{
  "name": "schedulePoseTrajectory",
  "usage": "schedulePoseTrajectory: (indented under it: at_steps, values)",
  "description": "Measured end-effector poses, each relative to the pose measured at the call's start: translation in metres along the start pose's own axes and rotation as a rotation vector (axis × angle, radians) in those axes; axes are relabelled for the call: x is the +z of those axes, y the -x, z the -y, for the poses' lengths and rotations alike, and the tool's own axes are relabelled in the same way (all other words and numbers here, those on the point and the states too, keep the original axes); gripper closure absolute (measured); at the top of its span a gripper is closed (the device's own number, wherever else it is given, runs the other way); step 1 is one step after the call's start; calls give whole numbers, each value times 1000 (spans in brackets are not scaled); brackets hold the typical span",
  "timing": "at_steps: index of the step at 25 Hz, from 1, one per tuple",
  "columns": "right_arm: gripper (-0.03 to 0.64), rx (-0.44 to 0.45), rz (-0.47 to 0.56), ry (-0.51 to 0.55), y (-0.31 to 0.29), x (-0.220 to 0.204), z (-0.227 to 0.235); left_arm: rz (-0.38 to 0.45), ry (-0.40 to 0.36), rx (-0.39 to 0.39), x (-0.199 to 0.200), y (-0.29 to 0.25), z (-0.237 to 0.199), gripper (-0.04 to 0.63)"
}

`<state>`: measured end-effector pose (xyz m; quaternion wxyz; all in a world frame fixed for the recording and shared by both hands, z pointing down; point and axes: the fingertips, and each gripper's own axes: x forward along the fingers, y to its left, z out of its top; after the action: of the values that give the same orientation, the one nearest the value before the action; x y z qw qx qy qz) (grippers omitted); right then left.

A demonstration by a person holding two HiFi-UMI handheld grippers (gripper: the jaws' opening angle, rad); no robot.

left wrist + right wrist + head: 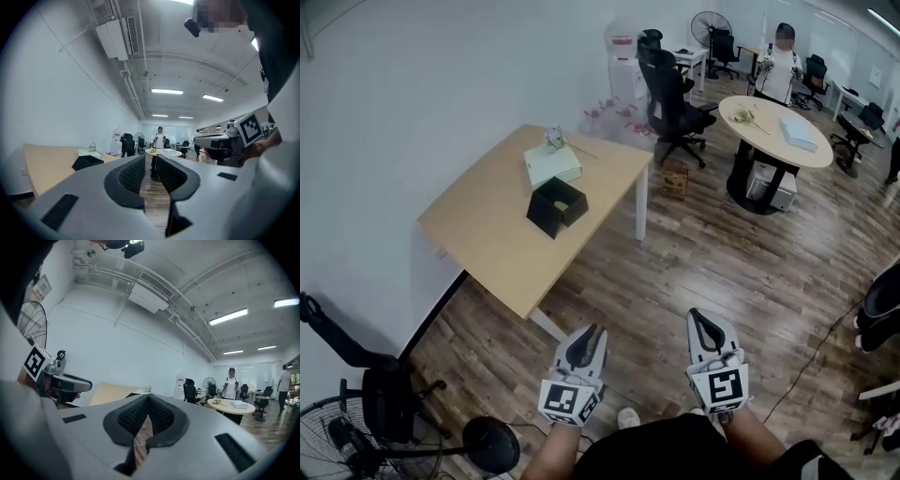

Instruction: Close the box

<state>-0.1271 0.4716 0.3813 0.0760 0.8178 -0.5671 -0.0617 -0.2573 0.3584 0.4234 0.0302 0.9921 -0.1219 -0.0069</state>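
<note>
A black open box sits on the light wooden table, with a pale green flat box just behind it and a small object at that box's far corner. Both grippers are held low near the person's body, well short of the table. My left gripper has its jaws a narrow slit apart with nothing between them; in the left gripper view wooden floor shows through the slit and the black box lies far off to the left. My right gripper is shut and empty, its pads touching at the tips.
A standing fan and a black stand base are at the lower left. Behind the table stand an office chair, a small cardboard box, a round table and a person. A cable crosses the floor at right.
</note>
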Motion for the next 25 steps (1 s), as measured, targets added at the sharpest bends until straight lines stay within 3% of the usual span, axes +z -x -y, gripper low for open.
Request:
schedulePoseTrajectory:
  at_steps: [2, 7, 11, 16, 25]
  values:
    - [604, -3, 2, 6, -5, 3, -7, 7, -4, -6, 3, 1, -7, 411]
    - [604, -5, 6, 2, -18, 7, -15, 13, 12, 47, 4, 1, -31, 224]
    - [604, -3, 13, 5, -33, 3, -8, 3, 20, 97, -3, -10, -50, 129]
    - [604, 2, 17, -10, -62, -9, 16, -25, 38, 88, -13, -43, -57, 167]
    - [604, 74, 23, 18, -147, -25, 78, -32, 87, 173, -20, -125, -95, 195]
